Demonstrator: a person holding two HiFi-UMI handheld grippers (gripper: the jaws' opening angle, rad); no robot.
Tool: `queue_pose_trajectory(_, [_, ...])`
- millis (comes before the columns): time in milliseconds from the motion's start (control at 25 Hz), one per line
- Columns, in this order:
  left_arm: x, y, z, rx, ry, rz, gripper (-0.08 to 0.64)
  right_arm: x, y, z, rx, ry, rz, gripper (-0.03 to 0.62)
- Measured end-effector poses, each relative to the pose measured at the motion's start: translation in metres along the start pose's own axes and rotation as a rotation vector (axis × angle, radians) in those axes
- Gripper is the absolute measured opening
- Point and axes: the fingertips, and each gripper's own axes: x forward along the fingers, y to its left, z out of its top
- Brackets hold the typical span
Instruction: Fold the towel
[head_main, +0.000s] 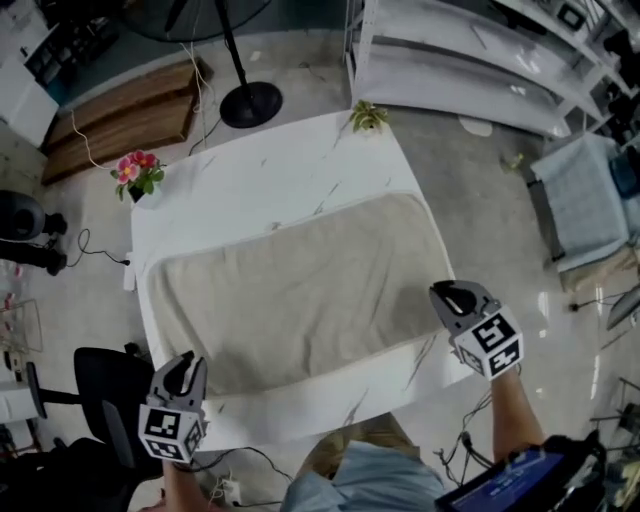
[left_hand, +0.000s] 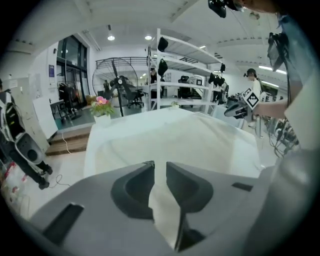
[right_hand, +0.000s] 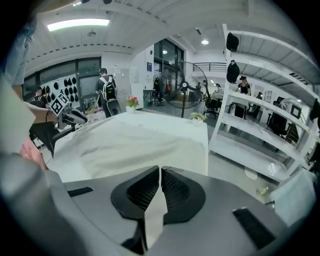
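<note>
A beige towel (head_main: 300, 290) lies spread flat on the white table (head_main: 250, 170), its long side running left to right. My left gripper (head_main: 186, 368) hovers off the table's near left corner, just outside the towel's corner. In the left gripper view its jaws (left_hand: 160, 164) stand apart with nothing between them, and the towel (left_hand: 185, 137) lies ahead. My right gripper (head_main: 450, 295) is at the towel's near right corner, by the table edge. In the right gripper view its jaws (right_hand: 160, 169) are almost touching and empty, with the towel (right_hand: 135, 137) beyond.
A pot of pink flowers (head_main: 138, 175) stands at the table's far left corner and a small green plant (head_main: 368, 117) at the far right. Around the table are a fan stand (head_main: 250, 100), a black chair (head_main: 110, 390), white shelving (head_main: 470, 60) and a wooden platform (head_main: 125, 115).
</note>
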Motion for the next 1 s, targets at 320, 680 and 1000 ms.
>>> queue_pose_trajectory(320, [0.003, -0.047, -0.086, 0.044, 0.197, -0.071, 0.074, -0.018, 0.015, -0.108, 0.015, 0.186, -0.015, 0.015])
queue_pose_trajectory(680, [-0.007, -0.076, -0.095, -0.005, 0.162, -0.124, 0.071, -0.059, 0.008, -0.144, 0.032, 0.250, -0.022, 0.015])
queue_pose_trajectory(1000, [-0.043, -0.061, -0.081, -0.082, 0.041, -0.089, 0.077, -0.057, 0.013, -0.123, 0.013, 0.214, 0.020, 0.026])
